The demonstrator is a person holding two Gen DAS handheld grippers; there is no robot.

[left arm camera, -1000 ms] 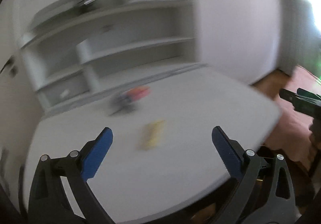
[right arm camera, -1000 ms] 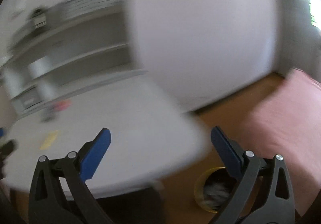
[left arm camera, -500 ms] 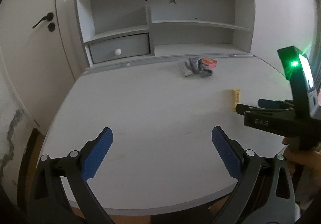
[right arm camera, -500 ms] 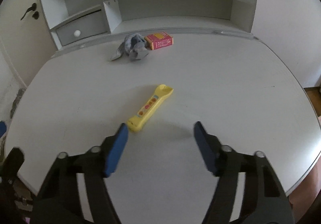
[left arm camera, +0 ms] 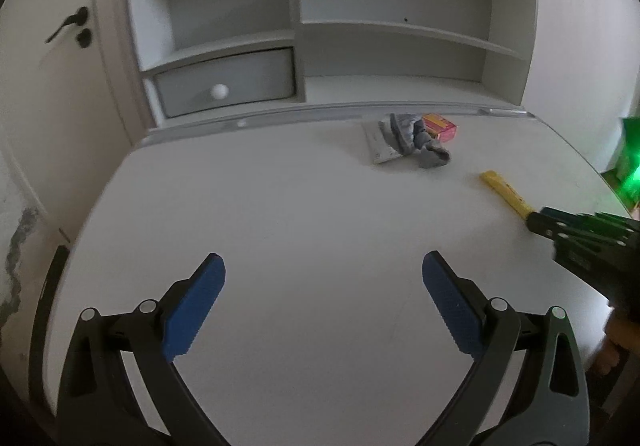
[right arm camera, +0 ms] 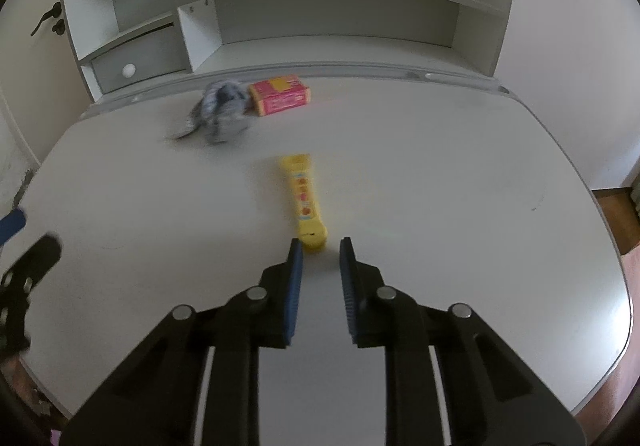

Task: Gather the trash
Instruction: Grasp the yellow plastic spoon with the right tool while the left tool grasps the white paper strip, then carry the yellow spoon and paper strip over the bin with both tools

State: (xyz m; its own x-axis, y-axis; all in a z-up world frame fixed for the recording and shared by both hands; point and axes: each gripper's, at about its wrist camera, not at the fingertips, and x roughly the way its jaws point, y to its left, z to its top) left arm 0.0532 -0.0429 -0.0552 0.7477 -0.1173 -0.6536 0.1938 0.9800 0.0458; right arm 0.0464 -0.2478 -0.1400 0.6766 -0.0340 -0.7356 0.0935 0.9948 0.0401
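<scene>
- The right gripper (right arm camera: 320,246) hovers low over the white desk (right arm camera: 440,186), its blue pads (right arm camera: 295,278) drawn to a narrow gap, holding nothing.
- The yellow wrapper (right arm camera: 303,200) lies flat on the desk just beyond those pads, its near end right at the mouth of the gap; whether it touches a pad cannot be told.
- Farther back, a crumpled grey wrapper (right arm camera: 222,112) lies with a pink box (right arm camera: 280,95) touching its right side, both near the shelf unit (right arm camera: 320,6).
- The left gripper (left arm camera: 323,278) is spread wide and holds nothing, over bare desk at the near left.
- A grey drawer (left arm camera: 226,84) with a white knob sits shut in the shelf unit.
</scene>
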